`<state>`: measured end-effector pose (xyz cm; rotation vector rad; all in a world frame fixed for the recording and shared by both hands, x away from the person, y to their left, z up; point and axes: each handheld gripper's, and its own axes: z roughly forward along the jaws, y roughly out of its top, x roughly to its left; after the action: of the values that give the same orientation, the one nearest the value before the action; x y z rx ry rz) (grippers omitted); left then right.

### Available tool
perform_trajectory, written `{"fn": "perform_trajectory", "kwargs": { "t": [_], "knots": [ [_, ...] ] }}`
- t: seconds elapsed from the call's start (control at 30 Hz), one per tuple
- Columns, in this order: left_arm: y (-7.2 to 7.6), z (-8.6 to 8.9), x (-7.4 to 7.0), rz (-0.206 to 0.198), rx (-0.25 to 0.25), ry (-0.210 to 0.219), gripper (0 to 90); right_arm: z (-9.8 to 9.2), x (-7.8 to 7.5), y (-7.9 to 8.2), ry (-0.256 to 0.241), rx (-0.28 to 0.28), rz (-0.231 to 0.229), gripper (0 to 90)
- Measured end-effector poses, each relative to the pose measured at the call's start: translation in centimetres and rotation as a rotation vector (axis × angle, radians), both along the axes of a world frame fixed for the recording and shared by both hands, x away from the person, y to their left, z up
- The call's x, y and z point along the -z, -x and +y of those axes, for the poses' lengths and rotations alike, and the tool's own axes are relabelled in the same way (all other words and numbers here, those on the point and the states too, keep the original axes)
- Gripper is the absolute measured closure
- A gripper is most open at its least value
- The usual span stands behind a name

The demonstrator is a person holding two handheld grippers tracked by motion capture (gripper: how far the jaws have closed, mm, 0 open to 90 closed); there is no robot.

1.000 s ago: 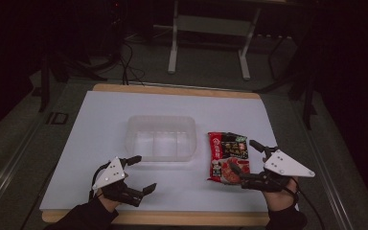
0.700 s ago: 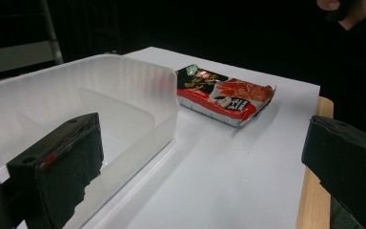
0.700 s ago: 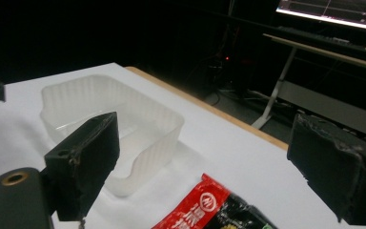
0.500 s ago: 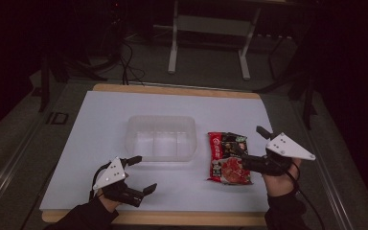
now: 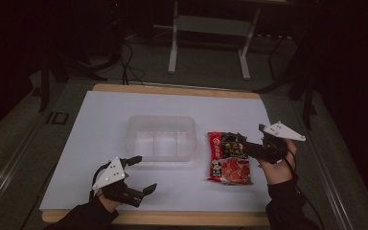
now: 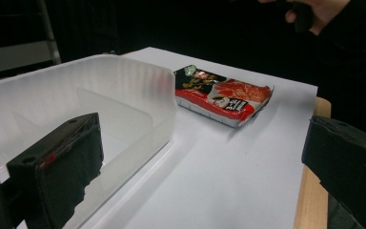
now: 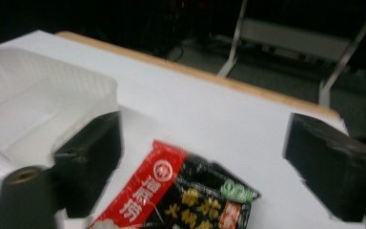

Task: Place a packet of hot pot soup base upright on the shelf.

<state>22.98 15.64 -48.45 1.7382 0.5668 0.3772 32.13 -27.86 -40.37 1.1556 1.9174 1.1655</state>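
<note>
The right gripper [image 5: 243, 145], jaws spread wide, hovers over the noodle packet [image 5: 228, 157], which lies flat on the white mat [image 5: 100, 124] just right of the clear bin [image 5: 160, 137]. Step: approach for grasp. Next: lower, then close on the packet. The left gripper [image 5: 141, 175] rests released

The noodle packet [image 5: 229, 157] is red and black with yellow lettering and a white-ringed red logo. The bin [image 5: 160, 138] is frosted translucent white. The table [image 5: 100, 120] is white, edged in light wood.
</note>
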Motion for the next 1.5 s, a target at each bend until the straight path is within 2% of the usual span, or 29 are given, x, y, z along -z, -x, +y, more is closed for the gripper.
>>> {"fn": "perform_trajectory", "kwargs": {
  "t": [0.03, 0.1, 0.13, 0.23, 0.3, 0.37, 0.43, 0.53, 0.73, 1.07, 1.17, 1.5],
  "knots": [
    [0.0, 0.0, 0.0, -0.001, -0.001, 0.0, 0.2, 0.0, 0.0, 0.0, 0.0, 0.0, 0.0, 14.8],
    [0.0, 0.0, 0.0, 0.002, 0.001, 0.002, 0.2, -0.4, 0.4, -0.5, -0.012, 0.011, 0.029, 16.4],
    [-0.1, 0.1, 0.0, 0.005, -0.001, 0.005, 0.2, -0.7, 0.9, -1.0, -0.011, 0.032, 0.061, 19.3],
    [-0.1, 0.1, 0.0, 0.004, -0.004, 0.006, 0.1, -1.0, 1.4, -1.5, -0.026, 0.049, 0.088, 21.7],
    [-0.1, 0.1, 0.0, 0.004, -0.004, 0.005, 0.2, -1.3, 2.0, -2.0, -0.032, 0.061, 0.123, 23.3],
    [-0.1, 0.1, 0.0, 0.004, -0.002, 0.003, 0.1, -1.6, 3.1, -2.7, -0.006, 0.076, 0.157, 24.2],
    [-0.1, 0.1, 0.0, 0.005, -0.002, 0.002, 0.1, -1.9, 3.7, -3.3, -0.024, 0.076, 0.198, 28.1],
    [-0.1, 0.1, 0.0, 0.0, -0.009, 0.002, 0.2, -2.1, 4.4, -3.8, -0.011, 0.091, 0.219, 32.8],
    [-0.2, 0.1, 0.1, 0.003, -0.008, 0.005, 0.1, -2.4, 6.1, -5.0, -0.003, 0.111, 0.276, 33.7],
    [-0.2, 0.0, 0.2, 0.012, 0.002, 0.002, 0.1, -2.7, 8.4, -6.6, 0.011, 0.15, 0.357, 42.8],
    [-0.2, 0.0, 0.2, 0.01, 0.005, -0.001, 0.1, -2.7, 8.9, -6.9, 0.01, 0.157, 0.373, 45.0],
    [-0.2, -0.1, 0.3, 0.018, 0.008, -0.007, 0.1, -2.3, 10.6, -8.0, 0.064, 0.185, 0.418, 45.7]
  ]
}}
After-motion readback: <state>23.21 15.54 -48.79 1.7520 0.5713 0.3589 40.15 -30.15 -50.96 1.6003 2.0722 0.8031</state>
